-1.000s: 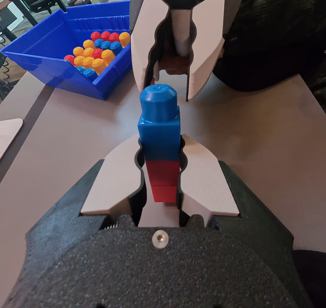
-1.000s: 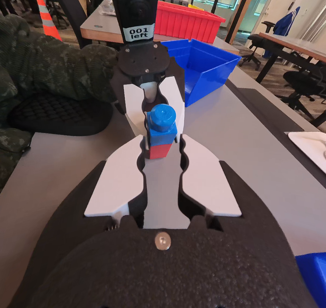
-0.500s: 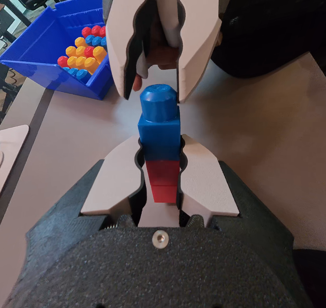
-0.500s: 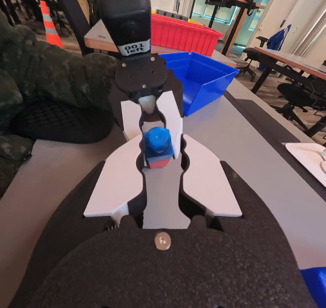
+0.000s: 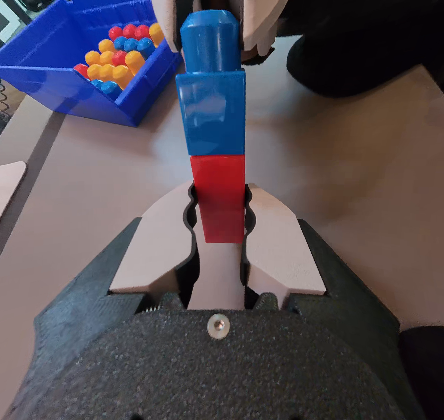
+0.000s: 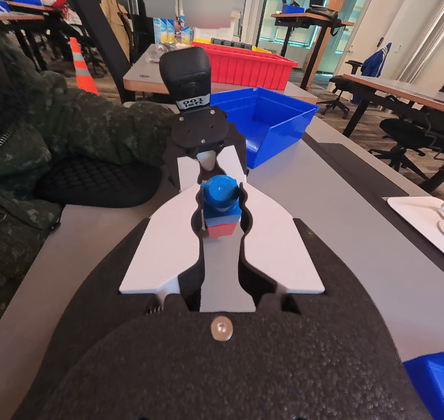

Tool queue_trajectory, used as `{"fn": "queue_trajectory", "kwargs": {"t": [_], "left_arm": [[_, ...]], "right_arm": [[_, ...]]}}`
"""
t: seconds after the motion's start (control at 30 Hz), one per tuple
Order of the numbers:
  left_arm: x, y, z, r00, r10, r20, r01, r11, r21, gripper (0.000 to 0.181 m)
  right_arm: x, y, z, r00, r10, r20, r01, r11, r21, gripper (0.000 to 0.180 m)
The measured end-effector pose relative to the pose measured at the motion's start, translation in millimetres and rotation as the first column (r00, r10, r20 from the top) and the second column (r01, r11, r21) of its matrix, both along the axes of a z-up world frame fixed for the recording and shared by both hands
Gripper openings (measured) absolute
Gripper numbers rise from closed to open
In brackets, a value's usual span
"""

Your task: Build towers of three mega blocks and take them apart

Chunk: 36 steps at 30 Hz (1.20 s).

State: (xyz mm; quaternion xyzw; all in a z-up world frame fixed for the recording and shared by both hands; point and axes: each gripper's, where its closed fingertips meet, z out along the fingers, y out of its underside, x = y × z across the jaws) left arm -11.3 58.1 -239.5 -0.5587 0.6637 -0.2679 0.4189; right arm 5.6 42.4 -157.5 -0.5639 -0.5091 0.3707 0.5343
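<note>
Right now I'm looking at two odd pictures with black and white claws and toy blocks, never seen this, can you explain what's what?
Those claws are two hand-held grippers, one per hand, each with its own camera looking along its fingers. The left wrist view shows the left gripper shut on the red block, with a blue block stacked on top. The right wrist view faces it from the opposite side: the right gripper sits around the blue block's stud, seemingly about to pull it off. On the grey table stands a blue bin of spare blocks. Whether the right one already squeezes is unclear.
</note>
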Motion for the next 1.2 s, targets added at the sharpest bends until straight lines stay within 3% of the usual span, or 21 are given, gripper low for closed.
{"fn": "queue_trajectory", "kwargs": {"t": [0.07, 0.13, 0.17, 0.27, 0.37, 0.47, 0.57, 0.67, 0.77, 0.9, 1.07, 1.2], "left_arm": [[-3, 2, 1, 1.0, 0.009, -0.011, -0.009, 1.0, -0.005, 0.036], [-15, 14, -19, 0.991, 0.057, -0.121, -0.052, 0.998, 0.042, 0.037], [-14, 14, -19, 0.995, 0.051, -0.083, -0.051, 0.999, 0.001, 0.037], [-11, 18, -4, 0.997, 0.071, 0.008, -0.07, 0.995, -0.073, 0.037], [-13, 25, 6, 0.992, 0.115, 0.05, -0.111, 0.992, -0.066, 0.037], [-16, 30, 7, 0.987, 0.148, 0.065, -0.144, 0.988, -0.058, 0.037], [-14, 33, 6, 0.984, 0.164, 0.076, -0.159, 0.985, -0.068, 0.037], [-13, 33, 3, 0.983, 0.166, 0.073, -0.161, 0.985, -0.067, 0.037], [-11, 31, 2, 0.985, 0.157, 0.074, -0.152, 0.986, -0.065, 0.037], [-9, 28, 2, 0.985, 0.149, 0.093, -0.141, 0.987, -0.083, 0.037], [-8, 26, 2, 0.982, 0.138, 0.125, -0.123, 0.984, -0.126, 0.037], [-7, 26, 3, 0.981, 0.134, 0.138, -0.114, 0.983, -0.141, 0.037]], "right_arm": [[3, 1, 6, 0.999, 0.006, -0.034, -0.006, 1.0, -0.01, 0.028], [18, 1, 40, 0.976, 0.014, -0.217, -0.02, 0.999, -0.027, 0.028], [33, 3, 62, 0.953, 0.001, -0.304, -0.01, 1.0, -0.028, 0.028], [86, 26, 104, 0.873, -0.184, -0.451, 0.222, 0.974, 0.033, 0.028], [133, 58, 113, 0.793, -0.405, -0.455, 0.475, 0.879, 0.046, 0.028], [163, 94, 108, 0.751, -0.568, -0.338, 0.618, 0.784, 0.056, 0.028], [188, 144, 94, 0.705, -0.7, -0.114, 0.709, 0.691, 0.142, 0.028], [211, 203, 61, 0.663, -0.727, 0.178, 0.706, 0.687, 0.171, 0.028], [239, 256, 20, 0.595, -0.698, 0.397, 0.706, 0.691, 0.156, 0.029], [251, 295, -23, 0.601, -0.607, 0.52, 0.692, 0.721, 0.041, 0.029], [254, 307, -71, 0.573, -0.466, 0.675, 0.664, 0.746, -0.049, 0.029], [249, 304, -87, 0.612, -0.378, 0.694, 0.631, 0.763, -0.141, 0.029]]}}
